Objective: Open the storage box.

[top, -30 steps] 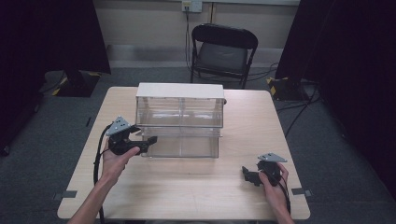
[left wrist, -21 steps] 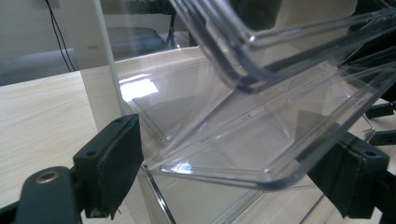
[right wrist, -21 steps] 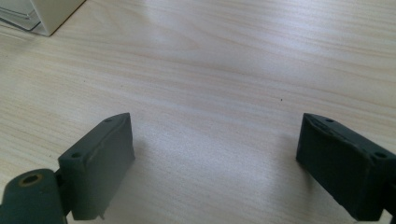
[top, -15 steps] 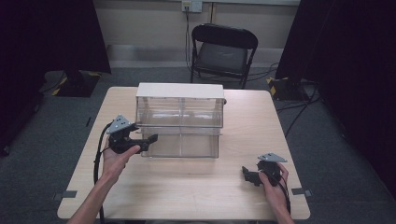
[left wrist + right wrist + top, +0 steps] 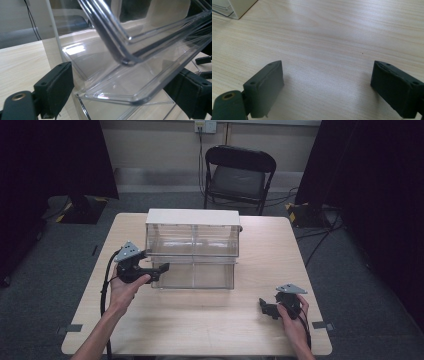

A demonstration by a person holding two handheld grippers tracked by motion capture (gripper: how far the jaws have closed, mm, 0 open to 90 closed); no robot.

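Clear plastic drawer (image 5: 194, 275), lower tier of a see-through drawer cabinet (image 5: 192, 240) mid-table, stands pulled partly out toward the person; its front lip (image 5: 130, 96) lies between the jaws of the left tool (image 5: 159, 268), which have just been opening and now stand apart, pads off the plastic, so the pull looks finished and the drawer released. Right tool (image 5: 263, 307) rests wide and empty on the table (image 5: 210, 330), well apart near the front right corner.

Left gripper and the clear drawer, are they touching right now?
Apart. In the left gripper view the left gripper has both pads off the clear drawer.
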